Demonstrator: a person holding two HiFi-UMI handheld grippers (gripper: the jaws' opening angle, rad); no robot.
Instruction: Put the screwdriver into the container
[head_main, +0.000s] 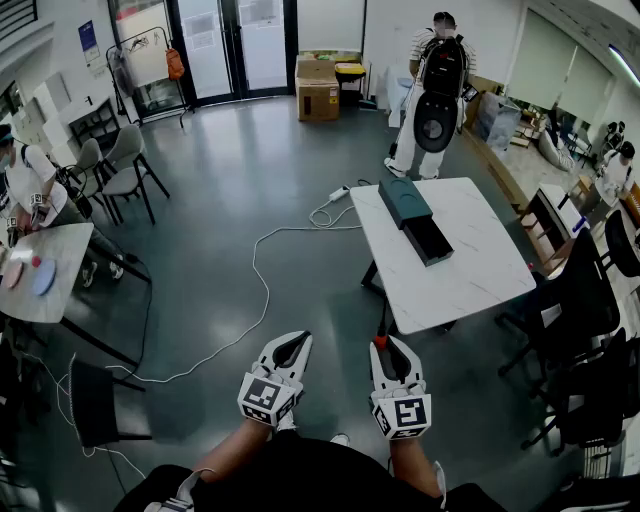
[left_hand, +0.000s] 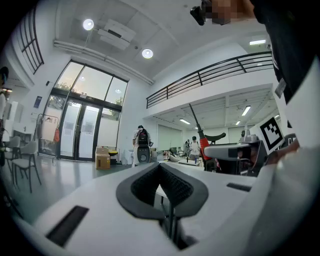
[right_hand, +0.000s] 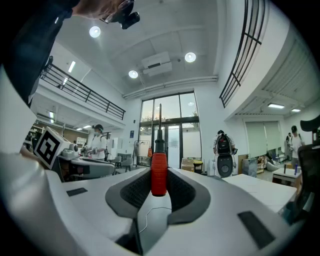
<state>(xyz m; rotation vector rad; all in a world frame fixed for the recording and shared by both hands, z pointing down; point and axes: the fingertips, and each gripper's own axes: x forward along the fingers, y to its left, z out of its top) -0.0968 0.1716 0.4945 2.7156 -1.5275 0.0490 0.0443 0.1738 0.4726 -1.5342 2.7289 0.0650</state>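
My right gripper is shut on the red handle of a screwdriver, held low in front of me over the floor. In the right gripper view the screwdriver stands upright between the dark pads, its thin shaft pointing up and away. The container is a dark green box with an open black drawer; it lies on the white table ahead and to the right. My left gripper hangs beside the right one with its tips together and nothing in it; its jaws meet in the left gripper view.
A white cable snakes over the grey floor to a power strip. A person with a backpack stands beyond the table. Black chairs crowd the right side. Another table with a seated person is at the left, with a cardboard box far back.
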